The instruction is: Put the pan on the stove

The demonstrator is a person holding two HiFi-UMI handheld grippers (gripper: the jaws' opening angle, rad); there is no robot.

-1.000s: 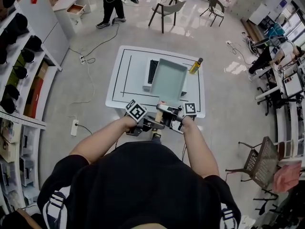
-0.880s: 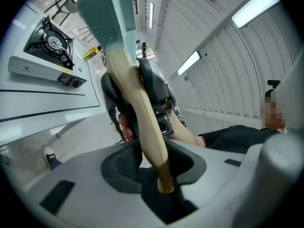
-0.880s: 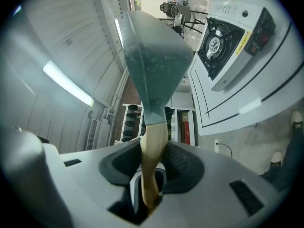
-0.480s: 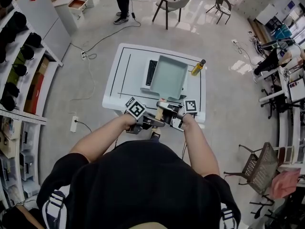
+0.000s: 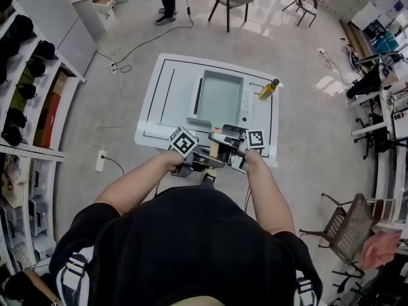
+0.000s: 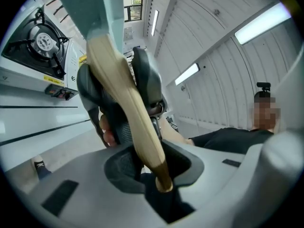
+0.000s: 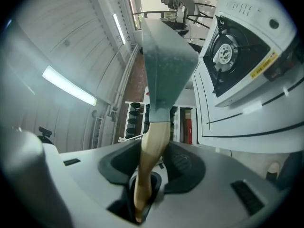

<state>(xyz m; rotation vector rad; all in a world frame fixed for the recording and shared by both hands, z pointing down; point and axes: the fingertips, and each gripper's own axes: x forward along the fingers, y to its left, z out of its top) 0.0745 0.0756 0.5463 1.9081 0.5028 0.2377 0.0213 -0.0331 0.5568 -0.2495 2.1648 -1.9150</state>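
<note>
Both bare forearms bent inward, meeting at the tabletop's (image 5: 171,94) near edge.

Left gripper (image 6: 153,171): fingers clamped on the pan's wooden handle (image 6: 127,109). Right gripper (image 7: 145,175): fingers clamped on the same handle, just beside.

Square pale-green pan (image 5: 220,97) ahead of the fingers, over the stove (image 5: 246,104); contact unclear. Oil bottle (image 5: 268,89) ahead-right.

Glossy floor (image 5: 95,88); shelves (image 5: 25,94) far left.
</note>
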